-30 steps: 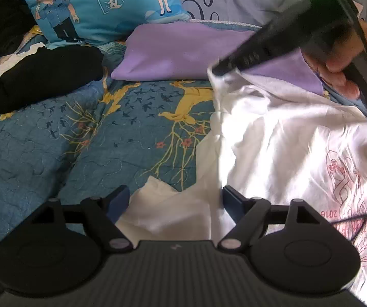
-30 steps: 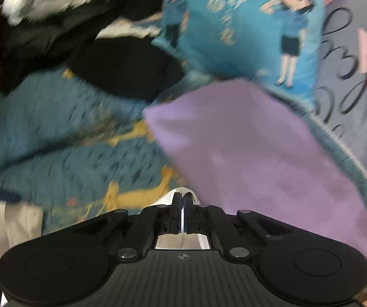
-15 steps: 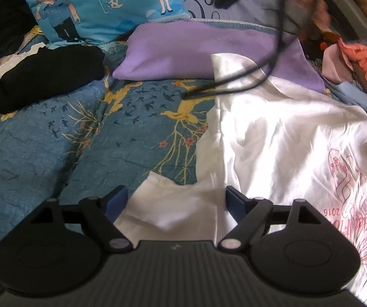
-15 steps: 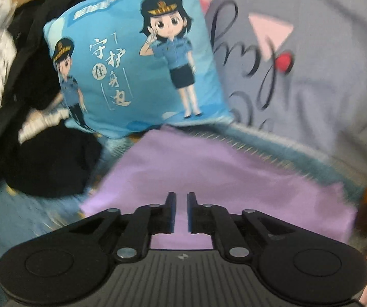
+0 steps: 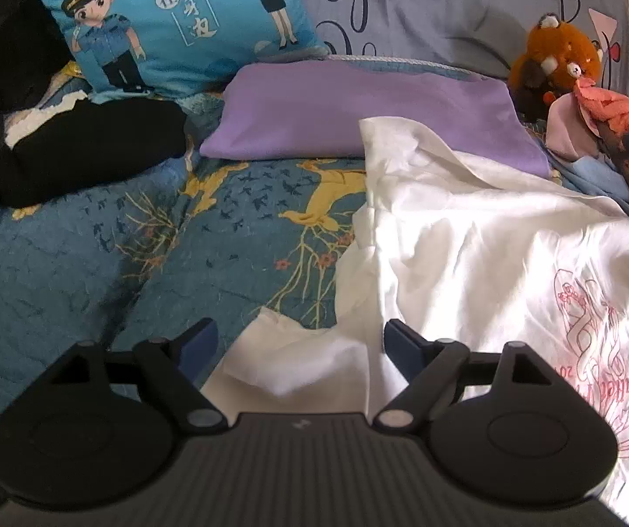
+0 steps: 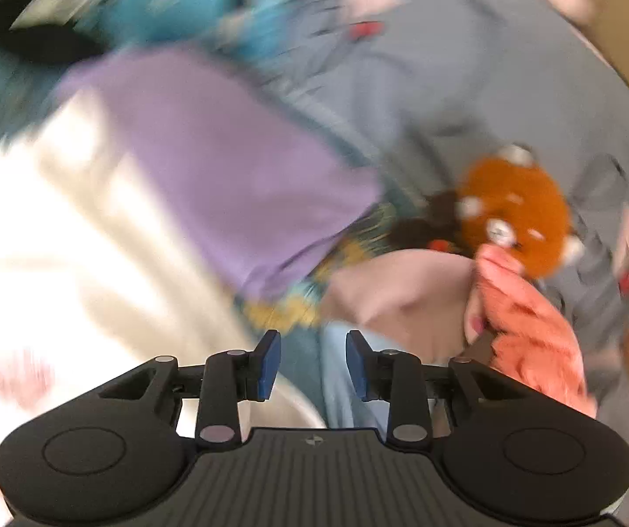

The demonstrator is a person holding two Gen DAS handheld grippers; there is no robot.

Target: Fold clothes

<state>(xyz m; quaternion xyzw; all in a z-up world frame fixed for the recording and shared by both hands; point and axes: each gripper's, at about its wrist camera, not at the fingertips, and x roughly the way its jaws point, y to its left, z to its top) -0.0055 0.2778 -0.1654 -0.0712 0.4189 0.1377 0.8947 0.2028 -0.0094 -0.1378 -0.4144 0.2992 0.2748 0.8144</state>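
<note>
Spread rumpled over the blue bird-patterned quilt point(image 5: 95, 254) — a white cotton T-shirt with pink print point(image 5: 490, 263), one corner lying on the folded lilac garment point(image 5: 336, 110). Left gripper point(image 5: 300, 342) wide, a shirt flap between, unpinched. Right gripper point(image 6: 307, 362) opening, narrow, empty — view blurred.

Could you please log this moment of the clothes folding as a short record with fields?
surface: blue patterned quilt
garment in work: white T-shirt, spread out and wrinkled, pink print
left gripper: open, sleeve cloth between the jaws, not pinched
right gripper: jaws opening, nothing between them, view blurred
behind: purple folded garment, black garment, blue cartoon pillow
right side: orange plush toy
</note>
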